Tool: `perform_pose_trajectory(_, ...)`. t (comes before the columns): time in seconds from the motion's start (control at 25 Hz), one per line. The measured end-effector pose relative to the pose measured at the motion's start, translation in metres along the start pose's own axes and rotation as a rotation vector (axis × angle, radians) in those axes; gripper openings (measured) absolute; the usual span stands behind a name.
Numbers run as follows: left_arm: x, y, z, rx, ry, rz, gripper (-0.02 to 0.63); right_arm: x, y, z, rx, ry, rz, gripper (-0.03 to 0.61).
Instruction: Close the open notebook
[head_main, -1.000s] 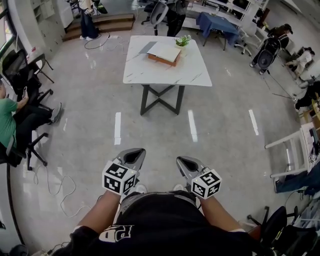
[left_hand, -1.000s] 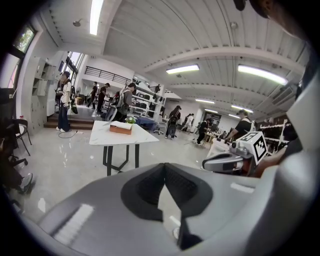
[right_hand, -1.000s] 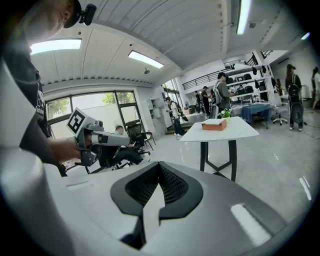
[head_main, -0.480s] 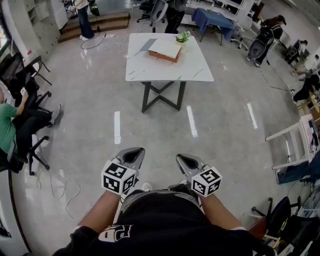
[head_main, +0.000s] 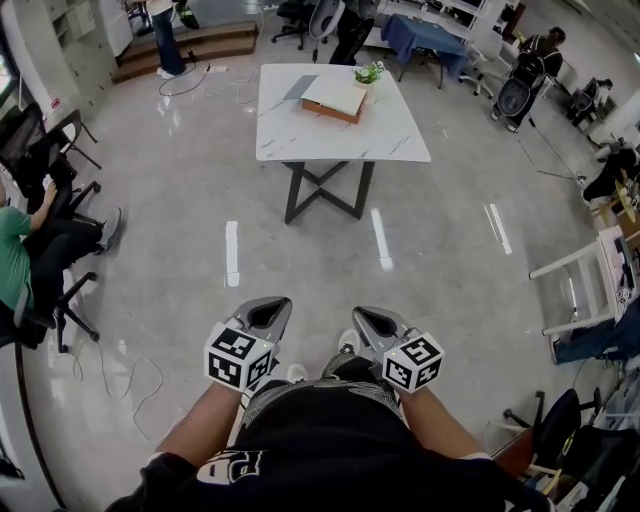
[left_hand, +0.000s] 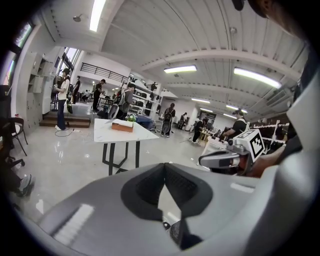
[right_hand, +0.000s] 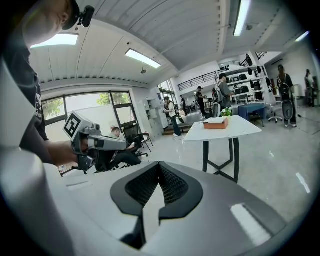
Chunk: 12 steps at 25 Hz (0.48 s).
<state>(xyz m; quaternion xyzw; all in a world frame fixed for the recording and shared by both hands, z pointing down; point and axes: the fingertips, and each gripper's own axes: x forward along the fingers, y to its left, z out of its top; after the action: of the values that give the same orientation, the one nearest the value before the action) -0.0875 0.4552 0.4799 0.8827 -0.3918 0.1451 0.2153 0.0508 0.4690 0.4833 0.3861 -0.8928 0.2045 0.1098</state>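
The open notebook (head_main: 333, 95), white pages over an orange-brown cover, lies on the far half of a white table (head_main: 340, 135) several steps ahead. It shows small in the left gripper view (left_hand: 122, 126) and in the right gripper view (right_hand: 216, 123). My left gripper (head_main: 272, 306) and right gripper (head_main: 366, 319) are held side by side close to my body, far short of the table. Both are shut, jaw tips meeting with nothing between them (left_hand: 164, 165) (right_hand: 159, 165).
A small potted plant (head_main: 368, 73) and a grey sheet (head_main: 297, 88) sit beside the notebook. A seated person in green (head_main: 15, 250) and office chairs (head_main: 50, 150) are at the left, with a cable (head_main: 110, 375) on the floor. A white rack (head_main: 590, 290) stands right.
The table and notebook have shifted slightly in the head view as I walk toward them. Both grippers keep the same pose and stay shut.
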Motion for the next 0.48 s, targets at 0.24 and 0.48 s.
perform_pose_trajectory(0.24,0.003,0.010,0.002,-0.017,-0.003,0.006,0.058,0.011,-0.003,0.005,0.001,0.011,0.009,0.000)
perform_pose_trajectory(0.48,0.015,0.020,0.004,-0.017,-0.002,0.016,0.058,0.024,-0.016,0.011,-0.004,0.005,0.017,0.000)
